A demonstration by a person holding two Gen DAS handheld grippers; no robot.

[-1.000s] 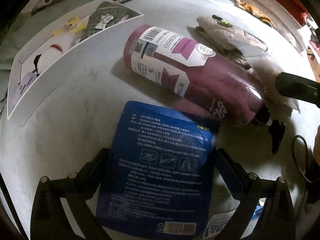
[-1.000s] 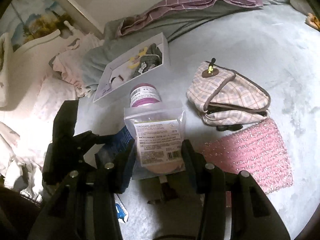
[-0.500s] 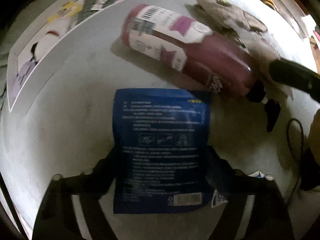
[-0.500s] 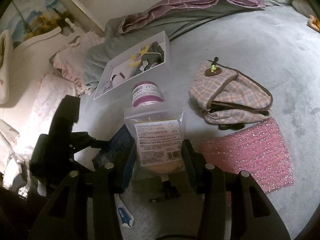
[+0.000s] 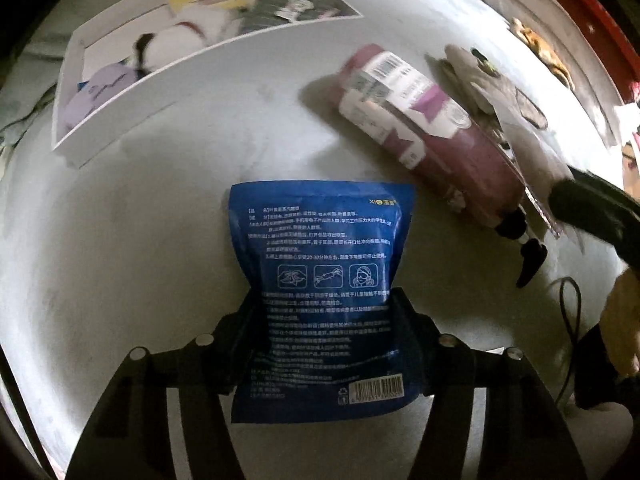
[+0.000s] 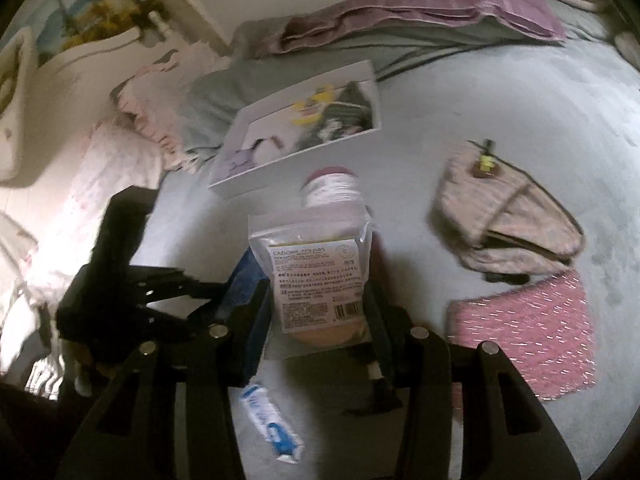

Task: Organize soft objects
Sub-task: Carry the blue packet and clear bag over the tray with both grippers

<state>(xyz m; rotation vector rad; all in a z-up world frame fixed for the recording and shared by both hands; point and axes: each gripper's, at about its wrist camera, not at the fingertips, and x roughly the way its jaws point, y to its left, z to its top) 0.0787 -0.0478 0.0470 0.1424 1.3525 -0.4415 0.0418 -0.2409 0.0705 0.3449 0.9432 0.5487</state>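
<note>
left gripper (image 5: pixel 324 320) has just been closing, and its jaws now press both side edges of the blue pouch (image 5: pixel 320 264). the pouch is pinched in at the waist, its printed back faces the camera, and its long axis runs along the fingers, with the barcode end nearest the camera and the far end pointing away over the bedding. right gripper (image 6: pixel 320 312) sits partly closed on a clear resealable pouch (image 6: pixel 314 276) with a white label; that pouch stands lengthwise between the fingers, seal end away, round tan pad at the near end.

a purple pump bottle (image 5: pixel 432 136) lies on its side beyond the blue pouch, pump head toward the right gripper. a white shallow box (image 6: pixel 296 136) holding small items sits farther off. a plaid pouch (image 6: pixel 508 228) and a pink sparkly cloth (image 6: pixel 524 324) are touching at the right. a small blue-white tube (image 6: pixel 268 420) lies near the camera. the surface is a grey plush blanket (image 6: pixel 500 100) on a bed, with a purple striped pillow (image 6: pixel 432 4) at the far edge.
</note>
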